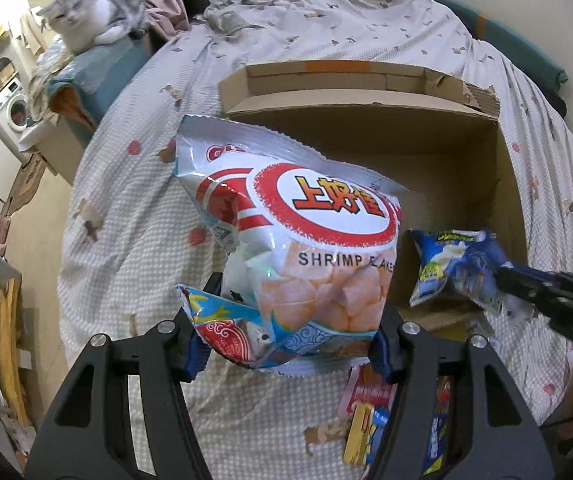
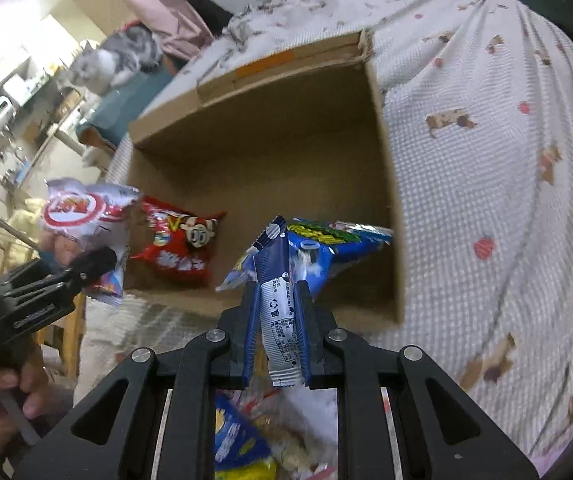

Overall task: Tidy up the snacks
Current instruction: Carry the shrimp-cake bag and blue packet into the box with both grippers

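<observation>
Right wrist view alone shows one red bag (image 2: 178, 246) lying in the box (image 2: 386, 152) on the bed (image 2: 486, 160). Left gripper (image 1: 286, 354) clamps one shrimp bag (image 1: 306, 248) at the box's left edge. Right gripper (image 2: 276, 336) pinches one blue bag (image 2: 306, 256) over the box; one cat (image 1: 94, 20) watches.

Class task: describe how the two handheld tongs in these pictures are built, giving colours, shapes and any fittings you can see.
Both tongs, left and right, are matte black with angular arms pierced by triangular cut-outs. Round silver bolts mark the pivots. The fingers are lined with blue pads. Seen from the right wrist view, the left tongs end in a dark handle. No cables or sleeves are visible.
</observation>
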Demonstrator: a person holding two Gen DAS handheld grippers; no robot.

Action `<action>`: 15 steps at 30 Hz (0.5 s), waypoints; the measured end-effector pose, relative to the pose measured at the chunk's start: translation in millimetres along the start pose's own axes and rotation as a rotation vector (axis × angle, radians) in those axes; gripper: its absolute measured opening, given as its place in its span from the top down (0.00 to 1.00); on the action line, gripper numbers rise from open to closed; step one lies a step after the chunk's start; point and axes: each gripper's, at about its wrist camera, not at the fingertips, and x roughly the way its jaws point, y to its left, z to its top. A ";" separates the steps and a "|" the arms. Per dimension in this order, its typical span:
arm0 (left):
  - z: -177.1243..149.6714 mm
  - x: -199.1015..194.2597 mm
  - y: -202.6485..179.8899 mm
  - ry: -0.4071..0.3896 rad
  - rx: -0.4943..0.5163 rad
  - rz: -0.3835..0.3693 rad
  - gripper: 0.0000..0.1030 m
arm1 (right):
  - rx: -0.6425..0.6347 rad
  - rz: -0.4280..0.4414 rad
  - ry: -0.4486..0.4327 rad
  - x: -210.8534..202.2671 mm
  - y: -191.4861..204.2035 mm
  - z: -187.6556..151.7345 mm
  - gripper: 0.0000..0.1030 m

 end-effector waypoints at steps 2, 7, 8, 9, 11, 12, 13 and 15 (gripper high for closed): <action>5.6 8.2 -3.5 0.006 0.005 -0.007 0.43 | -0.002 -0.019 0.019 14.5 -2.6 8.5 0.82; 12.1 22.8 -8.0 -0.008 -0.004 -0.033 0.43 | -0.009 -0.071 0.020 36.0 -8.6 26.7 0.83; 11.5 26.2 -8.8 -0.009 -0.004 -0.041 0.43 | 0.002 -0.071 0.019 38.8 -12.0 29.5 0.83; 11.4 28.6 -9.3 -0.007 -0.005 -0.046 0.43 | 0.013 -0.070 0.016 40.0 -14.8 31.5 0.83; 11.2 34.1 -10.3 0.000 -0.009 -0.062 0.43 | 0.022 -0.075 0.014 40.6 -18.5 34.1 0.83; 11.1 35.7 -11.1 -0.002 -0.007 -0.066 0.43 | 0.022 -0.070 0.018 40.2 -18.9 34.5 0.83; 11.1 36.1 -11.8 -0.006 -0.003 -0.066 0.43 | 0.025 -0.063 0.016 39.1 -18.2 34.0 0.83; 11.9 36.0 -13.6 -0.017 0.008 -0.060 0.43 | 0.021 -0.052 -0.002 34.1 -15.9 34.1 0.83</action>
